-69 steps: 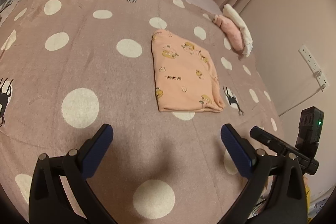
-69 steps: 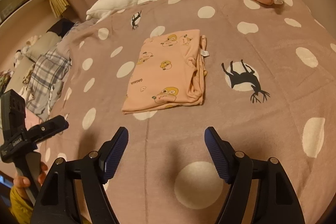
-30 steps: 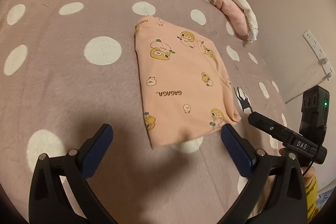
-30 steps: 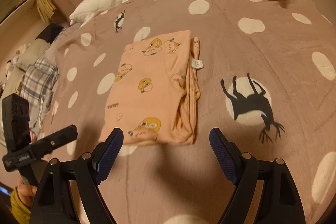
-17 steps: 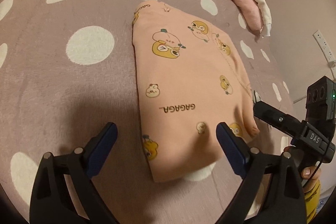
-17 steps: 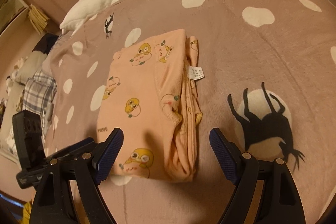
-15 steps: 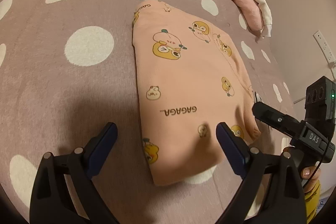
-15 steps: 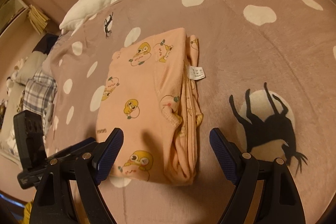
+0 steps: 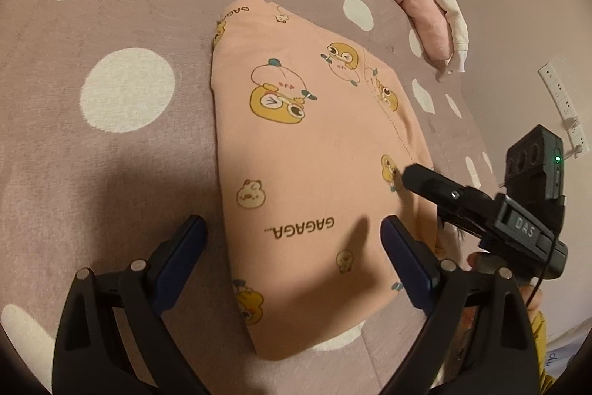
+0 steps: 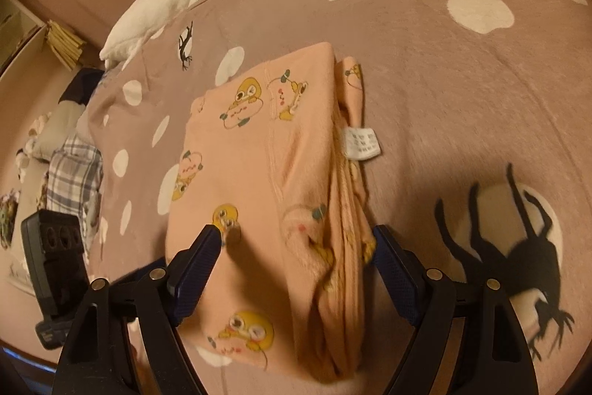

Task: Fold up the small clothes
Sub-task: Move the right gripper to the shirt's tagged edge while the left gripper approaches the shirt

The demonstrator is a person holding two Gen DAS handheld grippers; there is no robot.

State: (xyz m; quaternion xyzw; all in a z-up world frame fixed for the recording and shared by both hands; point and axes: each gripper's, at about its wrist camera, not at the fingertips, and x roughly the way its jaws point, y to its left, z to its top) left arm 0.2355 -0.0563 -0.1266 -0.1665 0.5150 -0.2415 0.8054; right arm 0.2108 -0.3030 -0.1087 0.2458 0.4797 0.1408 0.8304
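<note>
Folded pink garment lies on the bed, approx. mid, far from edges. Left hand-held gripper and right hand-held gripper are both open, each w/ fingers spread over the garment's near end, gripping nothing.

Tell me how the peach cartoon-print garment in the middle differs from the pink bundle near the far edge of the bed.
The peach garment is printed with yellow cartoon animals and "GAGAGA" lettering; the pink bundle is plain. The peach garment lies as a flat, squared rectangle, while the pink bundle is a rounded lump with a white cloth draped on it. The peach garment sits right before both open grippers; the pink bundle lies beyond it. Both rest on the polka-dot blanket.
</note>
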